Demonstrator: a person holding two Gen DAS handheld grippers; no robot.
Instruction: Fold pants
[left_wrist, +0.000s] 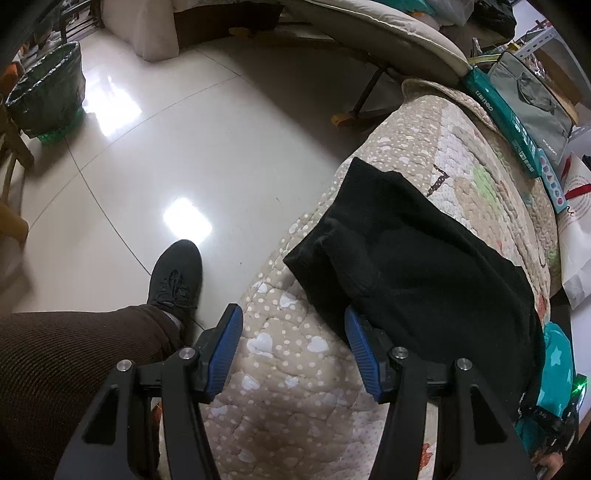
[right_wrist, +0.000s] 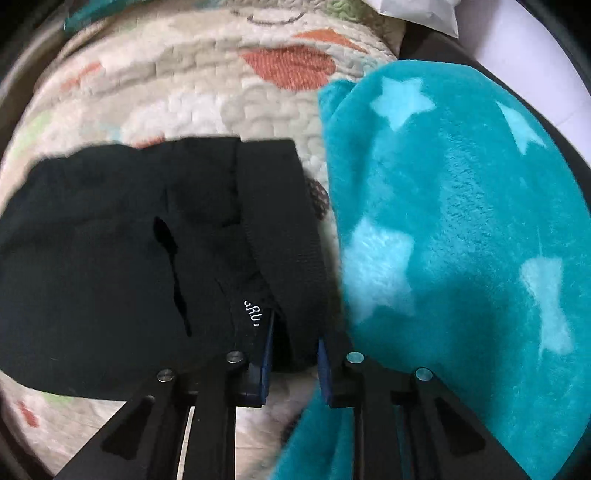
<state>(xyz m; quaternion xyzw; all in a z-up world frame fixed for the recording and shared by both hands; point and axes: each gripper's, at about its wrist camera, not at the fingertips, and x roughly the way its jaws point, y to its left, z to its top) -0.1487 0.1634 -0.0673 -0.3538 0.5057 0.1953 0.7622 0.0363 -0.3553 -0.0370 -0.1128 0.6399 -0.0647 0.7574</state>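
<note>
The black pants lie folded on a beige quilted cover with white hearts. My left gripper is open above the quilt, its right blue pad touching the pants' near edge. In the right wrist view the pants fill the left half, with the waistband and a white label toward me. My right gripper has its blue pads on either side of the waistband fold, with a gap still between them; the fingertips are hidden under the cloth.
A teal fleece with pale stars lies right beside the pants. A person's leg and black shoe stand on the glossy tiled floor to the left. A bin stands far left. Boxes and a grey bag lie at the far right.
</note>
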